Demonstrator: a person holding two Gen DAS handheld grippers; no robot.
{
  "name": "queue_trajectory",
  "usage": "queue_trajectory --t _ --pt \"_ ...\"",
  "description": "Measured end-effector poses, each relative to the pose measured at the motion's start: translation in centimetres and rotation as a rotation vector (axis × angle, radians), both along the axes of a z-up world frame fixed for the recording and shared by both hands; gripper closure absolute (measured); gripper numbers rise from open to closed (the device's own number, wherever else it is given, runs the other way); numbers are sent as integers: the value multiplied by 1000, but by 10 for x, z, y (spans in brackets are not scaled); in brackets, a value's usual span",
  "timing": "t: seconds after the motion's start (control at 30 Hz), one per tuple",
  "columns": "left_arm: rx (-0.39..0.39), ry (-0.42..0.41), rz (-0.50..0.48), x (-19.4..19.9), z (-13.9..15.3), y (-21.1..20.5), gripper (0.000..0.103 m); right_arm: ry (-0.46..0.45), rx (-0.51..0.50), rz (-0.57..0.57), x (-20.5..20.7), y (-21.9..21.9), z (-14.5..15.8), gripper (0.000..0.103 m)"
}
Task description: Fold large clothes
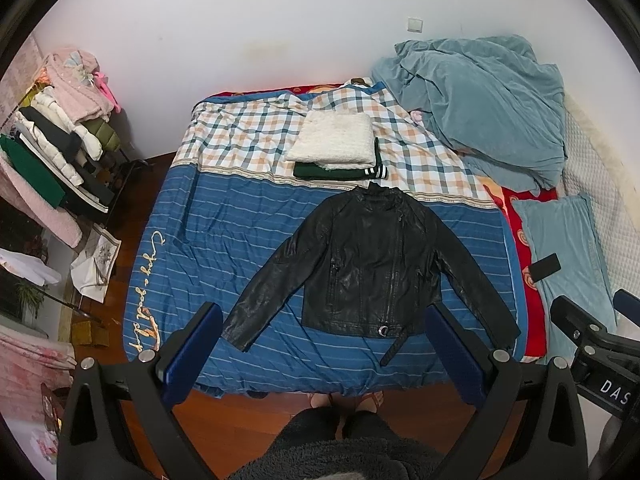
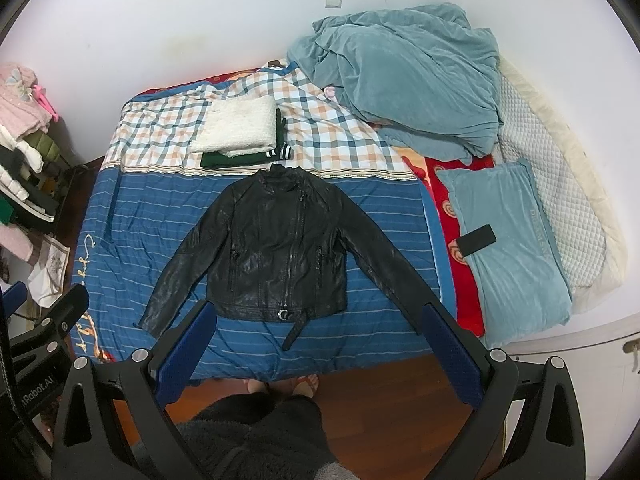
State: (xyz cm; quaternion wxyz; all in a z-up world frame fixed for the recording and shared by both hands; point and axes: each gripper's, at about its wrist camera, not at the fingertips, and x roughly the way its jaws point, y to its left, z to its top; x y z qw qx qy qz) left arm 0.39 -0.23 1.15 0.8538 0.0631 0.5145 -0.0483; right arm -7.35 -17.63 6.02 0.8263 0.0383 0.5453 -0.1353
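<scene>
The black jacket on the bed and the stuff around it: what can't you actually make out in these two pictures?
- Black jacket: its back is hidden against the blue striped bedspread in both views.
- Green garment: mostly covered by the folded white one on top.
- Phone on the pillow: screen dark, too small for detail.
- Clothes rack: cut off by the left wrist view's edge.
- Bedspread lettering: warped, partly behind the jaws.

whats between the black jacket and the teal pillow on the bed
Bare bedding only: blue striped cover, then the red sheet, between black jacket and teal pillow. The phone overlaps the pillow's edge. Clearest in the right wrist view.
</scene>
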Motion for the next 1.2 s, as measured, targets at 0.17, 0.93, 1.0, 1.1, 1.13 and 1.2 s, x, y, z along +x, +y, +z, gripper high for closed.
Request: queue_trajectory --t 0.17,0.93,1.0,1.1,1.13,1.2 --pt "-6 -2 -1 3 2 3 0 -1 -1 0 -1 -2 1 0" --pt "-10 -13 0 -3 5 4 0 -9 0 2 5 2 14 0" --pt "-10 -14 -1 -3 6 4 0 -10 0 1 7 2 16 0" --pt "-12 -15 0 -3 8 3 0 -11 2 0 6 1 16 0" --pt "-12 -16 -1 -3 9 3 0 -11 0 1 5 2 14 0" --pt "-12 -17 -1 -3 9 2 0 -12 1 1 4 1 13 0"
